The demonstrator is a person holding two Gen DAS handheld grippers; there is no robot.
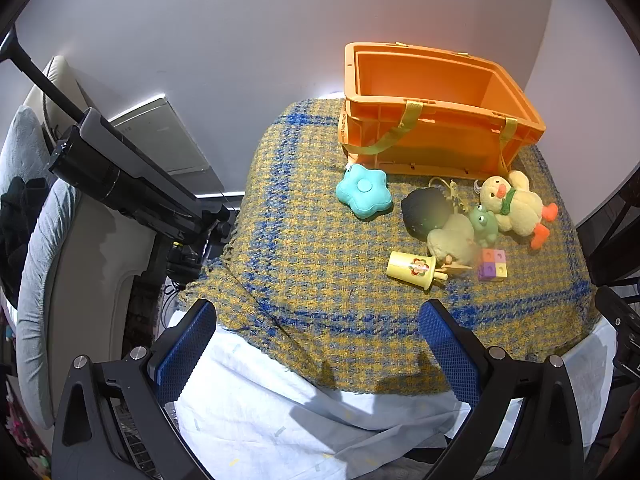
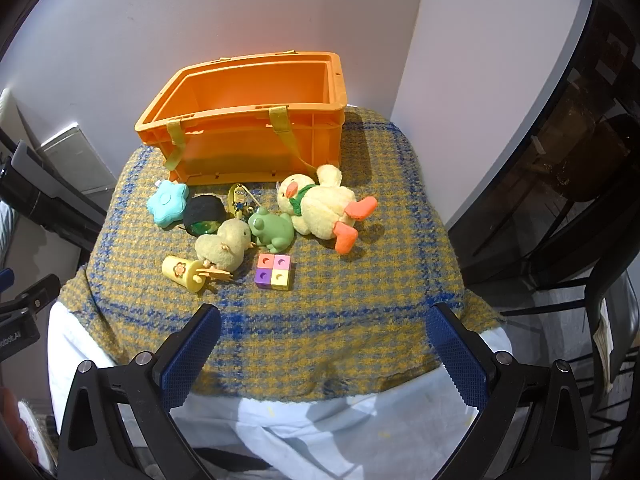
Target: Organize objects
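An empty orange crate stands at the back of a small table under a yellow-and-blue woven blanket. In front of it lie toys: a teal star cushion, a yellow plush duck, a green frog, a small yellow chick, a yellow cup, a coloured block cube, a dark round toy and a minion keychain. My left gripper and right gripper are open and empty, at the table's near edge.
A white sheet hangs under the blanket at the front. A black tripod-like device and a padded seat stand left. Dark shelving stands right. A white wall is behind the crate.
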